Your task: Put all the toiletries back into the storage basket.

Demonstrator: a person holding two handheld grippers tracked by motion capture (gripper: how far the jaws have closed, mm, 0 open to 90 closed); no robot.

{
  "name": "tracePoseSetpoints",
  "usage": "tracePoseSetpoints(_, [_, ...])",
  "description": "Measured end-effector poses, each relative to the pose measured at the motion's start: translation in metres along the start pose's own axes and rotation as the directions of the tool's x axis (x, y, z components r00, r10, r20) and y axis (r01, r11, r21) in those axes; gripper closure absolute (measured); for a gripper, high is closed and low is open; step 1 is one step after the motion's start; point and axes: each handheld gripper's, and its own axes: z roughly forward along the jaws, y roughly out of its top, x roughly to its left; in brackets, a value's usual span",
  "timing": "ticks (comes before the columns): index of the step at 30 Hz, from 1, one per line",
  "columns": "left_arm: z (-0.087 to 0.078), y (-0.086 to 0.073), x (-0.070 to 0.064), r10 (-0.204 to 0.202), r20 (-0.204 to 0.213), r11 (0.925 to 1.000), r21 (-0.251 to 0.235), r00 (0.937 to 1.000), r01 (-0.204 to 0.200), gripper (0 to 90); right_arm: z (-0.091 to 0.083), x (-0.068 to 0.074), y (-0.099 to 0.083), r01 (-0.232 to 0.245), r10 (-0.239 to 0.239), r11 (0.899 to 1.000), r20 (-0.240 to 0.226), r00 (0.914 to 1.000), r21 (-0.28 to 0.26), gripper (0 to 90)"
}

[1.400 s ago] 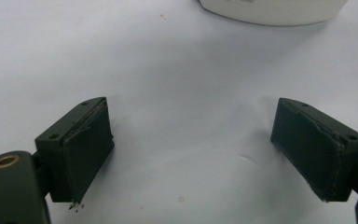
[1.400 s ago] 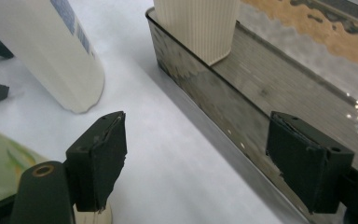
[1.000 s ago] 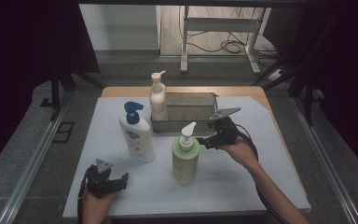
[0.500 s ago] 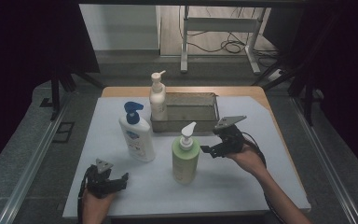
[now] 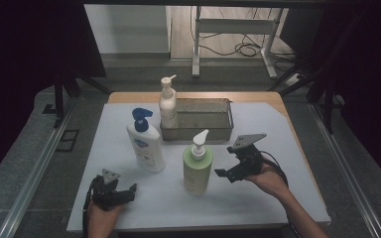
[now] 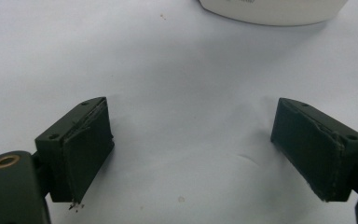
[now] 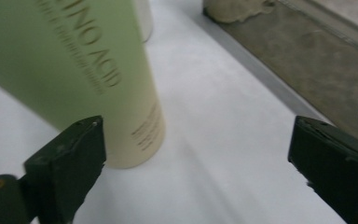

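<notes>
My right gripper (image 5: 224, 173) sits just beside the green bottle (image 5: 197, 168), jaws wide apart, not touching. Left gripper (image 5: 124, 191) rests near the tabletop's (image 5: 278, 198) front edge, jaws also apart, holding nothing.

Left hand-held gripper (image 5: 115, 192) low, jaws spread wide, right hand-held gripper (image 5: 226, 174) raised, jaws spread wide

A blue-capped white bottle (image 5: 146, 144) stands beside a metal tray (image 5: 198, 130).
</notes>
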Motion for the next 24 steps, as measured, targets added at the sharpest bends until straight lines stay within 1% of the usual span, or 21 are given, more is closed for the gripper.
tracePoseSetpoints(2, [0.0,0.0,0.0,0.0,0.001,1.0,0.0,1.0,0.0,12.0,0.001,0.002,0.0,0.002,-0.002,1.0,-0.006,1.0,0.004,1.1])
tracePoseSetpoints(3, [0.0,0.0,0.0,0.0,0.001,1.0,0.0,1.0,0.0,12.0,0.002,0.007,-0.001,0.009,-0.009,1.0,-0.018,0.9998,0.008,0.0])
tracePoseSetpoints(5, [0.0,0.0,0.0,0.0,0.001,1.0,0.0,1.0,0.0,12.0,0.003,0.011,-0.001,0.016,-0.015,1.0,-0.032,0.9994,0.011,0.0])
tracePoseSetpoints(6, [0.0,0.0,0.0,0.0,0.001,1.0,0.0,1.0,0.0,12.0,0.003,0.011,-0.001,0.016,-0.015,1.0,-0.032,0.9994,0.011,0.0])
tracePoseSetpoints(8, [0.0,0.0,0.0,0.0,0.0,1.0,0.0,1.0,0.0,12.0,0.005,0.015,-0.001,0.035,-0.034,0.999,-0.046,0.9984,0.008,0.0])
tracePoseSetpoints(10, [0.0,0.0,0.0,-0.001,-0.001,1.0,-0.001,1.0,0.001,12.0,0.006,0.021,0.002,0.073,-0.072,0.997,-0.061,0.9955,0.009,0.0])
tracePoseSetpoints(11, [0.0,0.0,0.0,-0.001,0.0,1.0,-0.001,1.0,0.001,12.0,0.007,0.023,0.003,0.08,-0.079,0.997,-0.066,0.9947,0.009,0.0])
tracePoseSetpoints(16, [0.0,0.0,0.0,-0.001,0.0,1.0,-0.001,1.0,0.001,12.0,0.012,0.029,0.008,0.092,-0.092,0.996,-0.084,0.9922,0.001,0.0])
tracePoseSetpoints(18, [0.0,0.0,0.0,-0.001,0.0,1.0,-0.001,1.0,0.001,12.0,0.013,0.03,0.009,0.091,-0.091,0.996,-0.086,0.9921,0.0,0.0])
tracePoseSetpoints(24, [0.0,0.0,0.0,-0.001,0.0,1.0,-0.001,1.0,0.001,12.0,0.018,0.038,0.018,0.092,-0.094,0.996,-0.112,0.9893,-0.015,0.0])
